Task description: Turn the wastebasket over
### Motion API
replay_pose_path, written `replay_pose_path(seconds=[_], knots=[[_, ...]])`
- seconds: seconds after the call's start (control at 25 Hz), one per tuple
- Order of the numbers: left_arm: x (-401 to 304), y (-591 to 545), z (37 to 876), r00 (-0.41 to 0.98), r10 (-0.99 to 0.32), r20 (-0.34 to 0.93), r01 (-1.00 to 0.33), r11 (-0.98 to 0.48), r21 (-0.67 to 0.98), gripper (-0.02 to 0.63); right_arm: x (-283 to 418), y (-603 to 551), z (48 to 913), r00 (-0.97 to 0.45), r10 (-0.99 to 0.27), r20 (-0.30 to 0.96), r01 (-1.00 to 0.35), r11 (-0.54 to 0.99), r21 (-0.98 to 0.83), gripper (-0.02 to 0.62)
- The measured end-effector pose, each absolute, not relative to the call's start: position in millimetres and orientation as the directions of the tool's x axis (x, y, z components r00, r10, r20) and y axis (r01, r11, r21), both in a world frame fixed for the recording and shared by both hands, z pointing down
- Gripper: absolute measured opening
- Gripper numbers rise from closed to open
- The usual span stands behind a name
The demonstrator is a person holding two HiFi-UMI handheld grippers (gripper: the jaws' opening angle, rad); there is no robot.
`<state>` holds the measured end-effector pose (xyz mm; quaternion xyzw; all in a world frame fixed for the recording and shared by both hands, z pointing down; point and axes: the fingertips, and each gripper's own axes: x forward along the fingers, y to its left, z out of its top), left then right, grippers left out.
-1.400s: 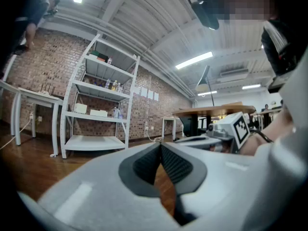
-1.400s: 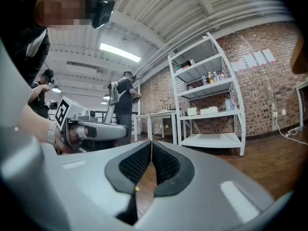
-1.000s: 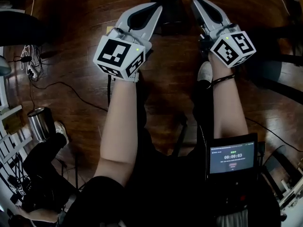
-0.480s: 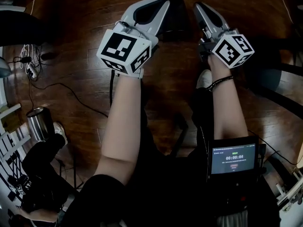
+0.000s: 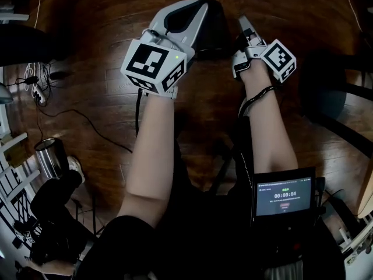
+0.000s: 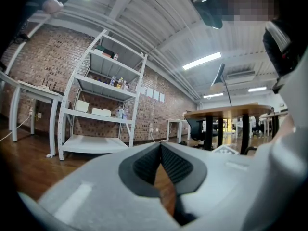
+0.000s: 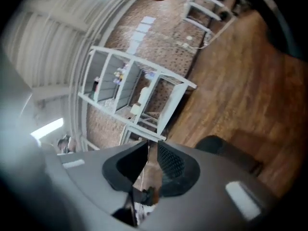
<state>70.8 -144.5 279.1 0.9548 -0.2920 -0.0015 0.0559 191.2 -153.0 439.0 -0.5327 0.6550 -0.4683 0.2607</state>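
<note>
The wastebasket (image 5: 214, 25) is a dark, rounded bin on the wood floor at the top middle of the head view, partly hidden by both grippers. My left gripper (image 5: 200, 6) reaches over its left side, level, with its tips touching and nothing between them (image 6: 160, 144). My right gripper (image 5: 240, 21) sits low at the bin's right side, rolled onto its edge. Its jaws are opening, with a thin empty gap between the tips (image 7: 148, 143). In the right gripper view the dark bin (image 7: 228, 154) lies just beyond and to the right of the jaws.
A shiny metal canister (image 5: 49, 153) and black cables (image 5: 81, 114) lie on the floor at the left. A dark chair base (image 5: 329, 92) stands at the right. A small screen (image 5: 284, 196) hangs at the person's waist. White shelving (image 6: 101, 105) and a round table (image 6: 231, 112) stand farther off.
My right gripper has sunk toward the floor and rolled onto its side beside the bin. My left gripper has pushed forward over the bin's left part.
</note>
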Motion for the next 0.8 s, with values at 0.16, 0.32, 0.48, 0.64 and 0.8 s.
replay_pose_path(seconds=[0.16, 0.32, 0.48, 0.64, 0.8], knots=[[69.7, -154.6, 287.0, 0.829, -0.557, 0.05, -0.559, -0.823, 0.101, 0.003, 201.4, -145.3, 504.6, -0.147, -0.952, 0.27, -0.21, -0.237, -0.949, 0.067], [65.1, -167.4, 288.7, 0.821, -0.569, 0.049, -0.571, -0.814, 0.107, 0.003, 183.5, -125.9, 569.4, -0.1, -0.915, 0.392, -0.109, -0.381, -0.918, 0.095], [62.2, -172.4, 292.6, 0.823, -0.567, 0.044, -0.567, -0.813, 0.133, 0.003, 151.4, -102.5, 620.5, -0.083, -0.899, 0.431, -0.032, -0.429, -0.903, 0.153], [50.7, -182.2, 286.6, 0.81, -0.587, 0.007, -0.578, -0.795, 0.181, 0.003, 136.6, -92.1, 639.4, -0.084, -0.875, 0.476, -0.057, -0.473, -0.879, 0.18], [47.6, -184.8, 284.1, 0.809, -0.588, 0.006, -0.579, -0.794, 0.184, 0.003, 140.1, -94.1, 636.3, -0.059, -0.884, 0.464, -0.076, -0.459, -0.885, 0.164]])
